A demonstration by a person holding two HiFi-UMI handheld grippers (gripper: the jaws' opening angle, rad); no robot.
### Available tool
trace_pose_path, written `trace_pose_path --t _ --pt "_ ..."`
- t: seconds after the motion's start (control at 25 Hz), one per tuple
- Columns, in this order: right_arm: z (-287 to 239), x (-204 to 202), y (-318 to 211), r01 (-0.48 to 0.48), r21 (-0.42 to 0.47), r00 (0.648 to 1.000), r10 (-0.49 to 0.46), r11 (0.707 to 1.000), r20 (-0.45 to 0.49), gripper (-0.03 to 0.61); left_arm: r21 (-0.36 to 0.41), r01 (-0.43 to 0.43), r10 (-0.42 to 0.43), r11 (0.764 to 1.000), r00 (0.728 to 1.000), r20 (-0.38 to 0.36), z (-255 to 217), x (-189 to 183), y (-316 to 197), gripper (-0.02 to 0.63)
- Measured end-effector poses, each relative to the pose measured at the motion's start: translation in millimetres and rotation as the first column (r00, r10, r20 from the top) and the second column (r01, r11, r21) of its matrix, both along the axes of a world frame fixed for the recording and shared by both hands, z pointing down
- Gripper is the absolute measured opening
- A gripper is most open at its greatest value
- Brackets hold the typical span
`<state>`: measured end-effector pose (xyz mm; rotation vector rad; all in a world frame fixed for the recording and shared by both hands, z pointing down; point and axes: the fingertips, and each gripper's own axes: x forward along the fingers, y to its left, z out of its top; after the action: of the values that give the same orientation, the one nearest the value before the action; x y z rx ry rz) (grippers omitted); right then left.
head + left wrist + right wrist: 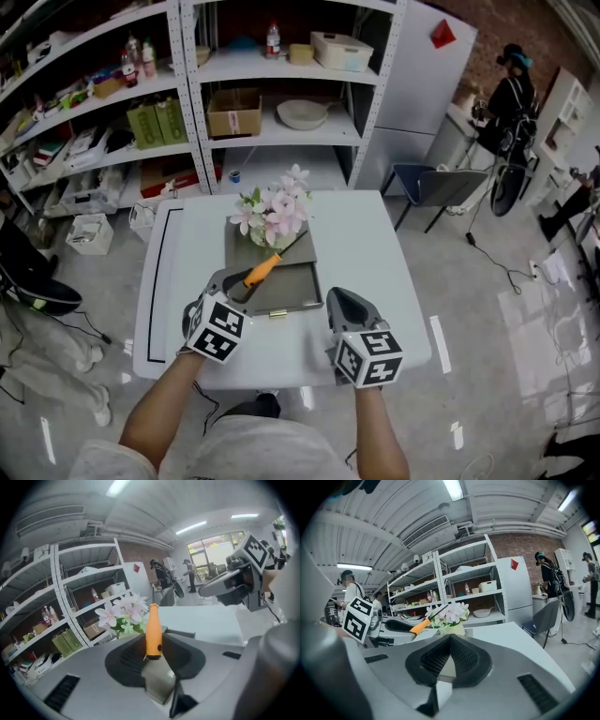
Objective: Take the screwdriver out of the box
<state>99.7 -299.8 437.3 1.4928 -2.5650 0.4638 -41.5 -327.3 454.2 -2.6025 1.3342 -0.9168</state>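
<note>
Gripping: left tongs [156, 638] clamp screwdriver [265, 268] by its orange handle, shaft over box [296, 287] | right tongs [449, 641] closed, empty, beside box | tip: lift clear of flowers [278, 211], hold firm.

Your left gripper [232, 287] hid the near end of the screwdriver [263, 270]; the flowers [277, 211] covered the far side of the box [292, 289].
</note>
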Motion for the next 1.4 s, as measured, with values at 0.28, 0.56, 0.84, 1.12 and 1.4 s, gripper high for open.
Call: trace_pose_path --t 0.28,0.56,0.84,1.12,1.4 --pt "-8.7 -1.4 4.9 0.011 0.020 1.000 -0.011 1.000 0.005 0.006 0.082 0.097 -0.080 0.992 0.978 -0.191 -40.8 -12.2 8.6 0.114" --pt "-19.5 0.2 10.8 0.009 0.058 1.000 -0.009 0.998 0.004 0.006 0.150 0.197 -0.143 0.969 0.940 -0.309 -63.6 -27.3 21.4 0.114" --pt "-30.0 2.2 18.4 0.004 0.096 1.000 -0.002 0.995 -0.014 0.006 0.166 0.275 -0.191 0.947 0.897 -0.399 -75.8 -44.4 33.6 0.114" --pt "-28.8 -4.9 25.2 0.013 0.096 1.000 -0.011 0.995 -0.026 0.006 0.155 0.302 -0.216 0.941 0.885 -0.412 -71.9 -56.4 41.9 0.114" --pt "-29.8 -8.5 27.1 0.016 0.098 1.000 -0.014 0.995 -0.027 0.006 0.150 0.307 -0.222 0.940 0.883 -0.414 -69.2 -62.0 45.1 0.114"
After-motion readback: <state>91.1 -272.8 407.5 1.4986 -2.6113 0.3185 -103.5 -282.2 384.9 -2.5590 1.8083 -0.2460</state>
